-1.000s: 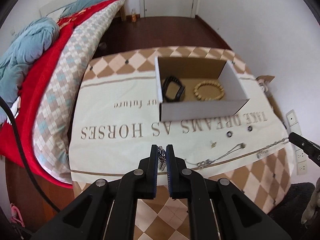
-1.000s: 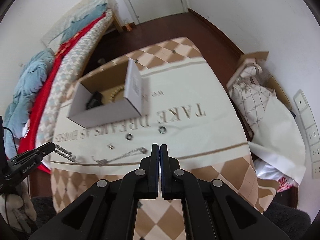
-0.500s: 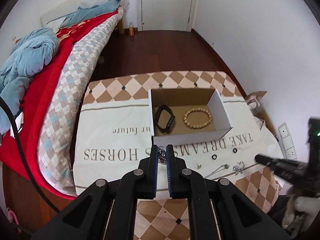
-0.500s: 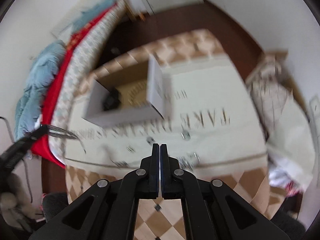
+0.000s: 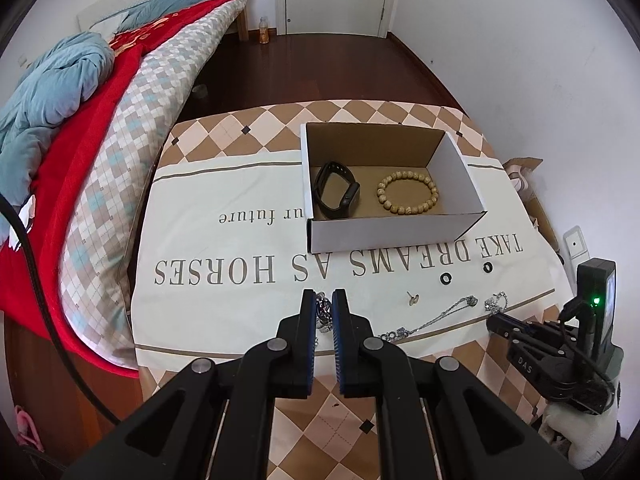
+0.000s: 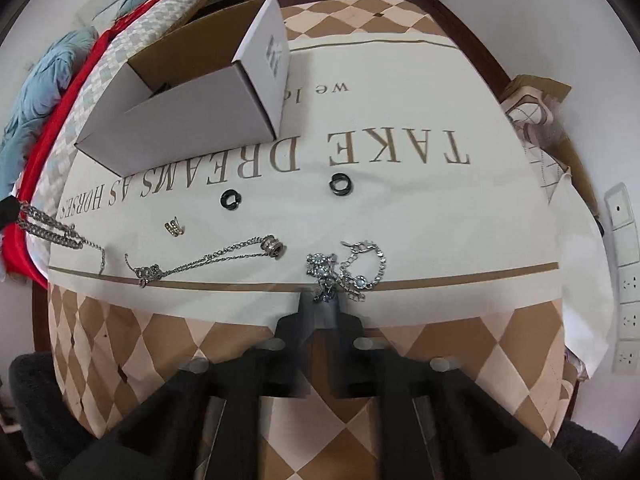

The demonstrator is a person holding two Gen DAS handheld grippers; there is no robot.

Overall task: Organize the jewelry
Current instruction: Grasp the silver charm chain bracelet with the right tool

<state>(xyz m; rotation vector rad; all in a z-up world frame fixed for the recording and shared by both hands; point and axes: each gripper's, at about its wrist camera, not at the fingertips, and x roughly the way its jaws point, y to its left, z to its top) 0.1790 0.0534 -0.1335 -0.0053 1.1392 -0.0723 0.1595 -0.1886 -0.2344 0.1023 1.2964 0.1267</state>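
While pinched — chain [image 5: 323, 312] in left gripper [image 5: 324, 314].

Left gripper [image 5: 324, 307] is pinching a silver chain [image 5: 323, 312] above the tablecloth [image 5: 224, 280]. Box [image 5: 392, 236] is holding a black watch [image 5: 336, 196] and bead bracelet [image 5: 408, 193]. Right gripper [image 5: 494, 322] is sitting near a crystal bracelet [image 5: 496, 302].

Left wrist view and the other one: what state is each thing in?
Box: open, upright.
Black watch: inside box.
Bead bracelet: inside box.
Chunky chain: clamped in left tool.
Right tool: blurred at crystal bracelet, grip unclear.
Thin necklace: loose on cloth.
Black rings: loose on cloth.
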